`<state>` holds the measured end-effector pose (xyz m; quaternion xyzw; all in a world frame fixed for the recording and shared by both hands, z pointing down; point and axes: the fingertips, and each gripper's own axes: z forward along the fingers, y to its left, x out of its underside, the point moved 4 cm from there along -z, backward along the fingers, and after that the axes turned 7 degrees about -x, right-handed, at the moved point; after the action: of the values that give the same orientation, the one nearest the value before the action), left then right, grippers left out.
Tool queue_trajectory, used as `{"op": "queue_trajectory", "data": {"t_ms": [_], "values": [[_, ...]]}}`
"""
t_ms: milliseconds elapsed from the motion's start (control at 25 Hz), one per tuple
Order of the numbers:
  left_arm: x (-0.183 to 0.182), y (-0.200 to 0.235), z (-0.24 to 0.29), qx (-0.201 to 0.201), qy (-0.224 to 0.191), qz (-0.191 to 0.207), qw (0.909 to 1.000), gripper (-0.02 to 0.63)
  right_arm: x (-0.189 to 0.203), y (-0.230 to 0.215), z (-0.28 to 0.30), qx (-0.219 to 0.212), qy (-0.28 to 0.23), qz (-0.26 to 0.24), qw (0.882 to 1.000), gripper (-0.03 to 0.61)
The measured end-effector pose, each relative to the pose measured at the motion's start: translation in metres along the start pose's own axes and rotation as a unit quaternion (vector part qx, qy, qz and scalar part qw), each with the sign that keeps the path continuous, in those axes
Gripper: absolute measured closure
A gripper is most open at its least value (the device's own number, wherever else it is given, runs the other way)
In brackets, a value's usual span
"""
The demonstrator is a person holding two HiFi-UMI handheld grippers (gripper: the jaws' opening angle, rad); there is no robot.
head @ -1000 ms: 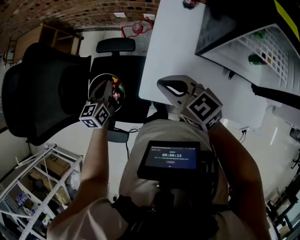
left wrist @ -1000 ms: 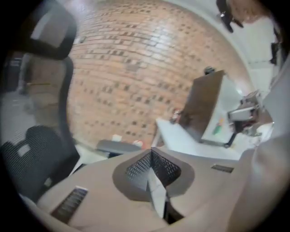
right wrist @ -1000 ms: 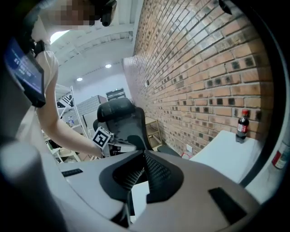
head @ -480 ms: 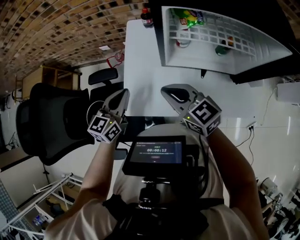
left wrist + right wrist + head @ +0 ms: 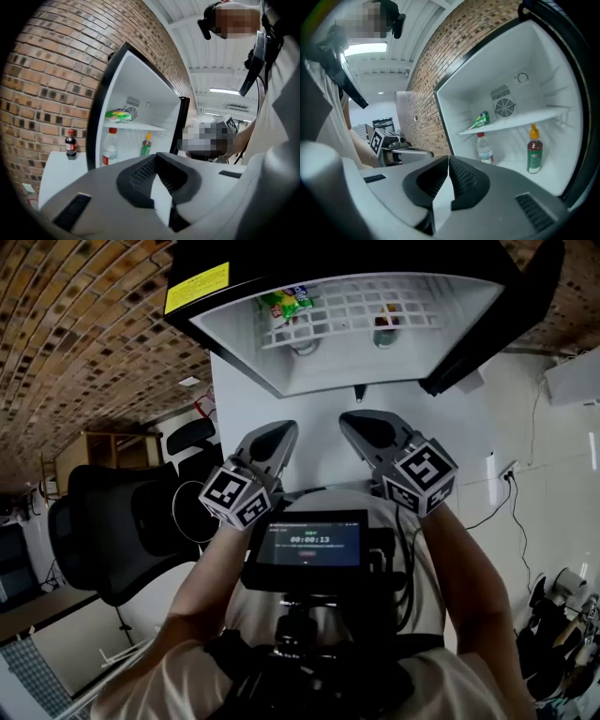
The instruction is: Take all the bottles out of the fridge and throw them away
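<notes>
We now face the open fridge; left gripper and right gripper have risen before it, closed and empty; water bottle and sauce bottle await inside.

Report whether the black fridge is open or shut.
Open: the black fridge shows its white interior, with a clear red-capped bottle and a yellow-capped sauce bottle inside.

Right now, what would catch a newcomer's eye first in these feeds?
The open fridge fills the view ahead. A red-capped clear bottle and an orange-capped sauce bottle stand on its floor, below a shelf holding a green bag. A cola bottle stands outside on the white table, beside the fridge. The left tongs and right tongs are shut and empty.
</notes>
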<state>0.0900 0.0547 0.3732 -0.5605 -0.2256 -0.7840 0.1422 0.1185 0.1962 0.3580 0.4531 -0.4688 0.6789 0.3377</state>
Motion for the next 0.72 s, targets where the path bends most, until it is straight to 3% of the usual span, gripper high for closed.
{"op": "queue_trajectory", "data": {"t_ms": [200,560,720], "values": [[-0.012,-0.039,0.035,0.035,0.016,0.0,0.9993,0.607,-0.002,-0.024,-0.035,0.029,-0.006,0.004,1.0,0.575],[-0.013,-0.051,0.053,0.036,0.022,0.011,0.999,0.609,-0.006,-0.037,-0.047,0.032,-0.017,0.003,0.999,0.575],[-0.01,-0.048,0.06,0.025,0.033,-0.016,0.999,0.606,-0.005,-0.039,-0.048,0.032,-0.02,0.006,0.999,0.575]]}}
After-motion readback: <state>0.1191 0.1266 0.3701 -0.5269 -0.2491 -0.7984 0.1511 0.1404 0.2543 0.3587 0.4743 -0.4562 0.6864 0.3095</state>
